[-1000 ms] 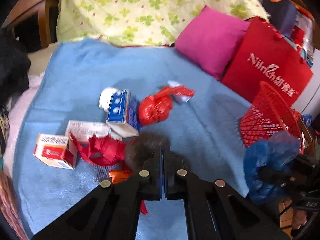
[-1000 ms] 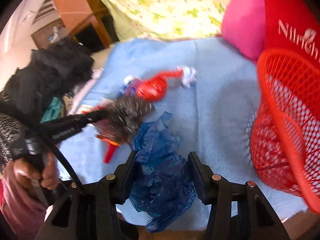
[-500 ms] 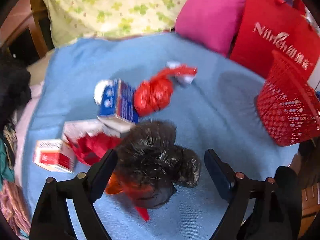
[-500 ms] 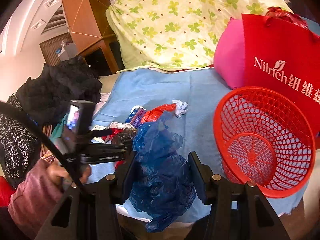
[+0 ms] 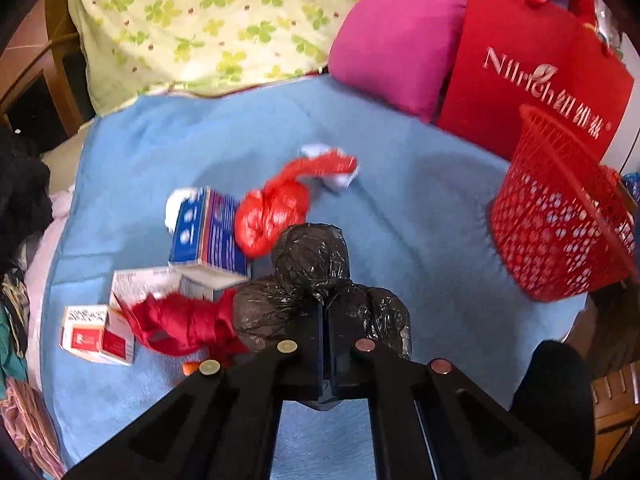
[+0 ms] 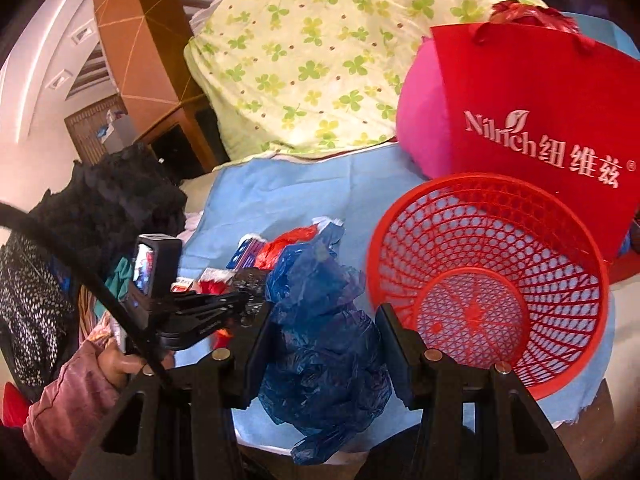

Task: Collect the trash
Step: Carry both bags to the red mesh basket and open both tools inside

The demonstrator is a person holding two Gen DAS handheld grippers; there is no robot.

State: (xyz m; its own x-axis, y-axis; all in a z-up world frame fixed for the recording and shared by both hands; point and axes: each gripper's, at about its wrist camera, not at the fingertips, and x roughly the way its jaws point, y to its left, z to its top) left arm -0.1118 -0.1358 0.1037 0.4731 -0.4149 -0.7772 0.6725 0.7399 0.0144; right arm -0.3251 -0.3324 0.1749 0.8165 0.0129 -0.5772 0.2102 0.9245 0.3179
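My left gripper (image 5: 325,312) is shut on a crumpled black plastic bag (image 5: 308,256) low over the blue blanket (image 5: 168,140). Around it lie a red plastic bag (image 5: 276,212), a blue carton (image 5: 208,232), a red cloth scrap (image 5: 180,320), a small red-and-white box (image 5: 96,334) and white paper (image 5: 340,178). My right gripper (image 6: 326,336) is shut on a crumpled blue plastic bag (image 6: 320,320), just left of the red mesh basket (image 6: 486,280). The basket also shows at the right of the left wrist view (image 5: 560,216).
A red paper bag (image 6: 536,116), a pink cushion (image 5: 392,36) and a clover-print quilt (image 5: 208,24) stand behind. Dark clothes (image 6: 104,200) are piled at the left edge. The left gripper also shows in the right wrist view (image 6: 248,296).
My left gripper opened around the black bag half a second ago and has now shut on it. My right gripper rose with the blue bag and moved nearer the basket's mouth.
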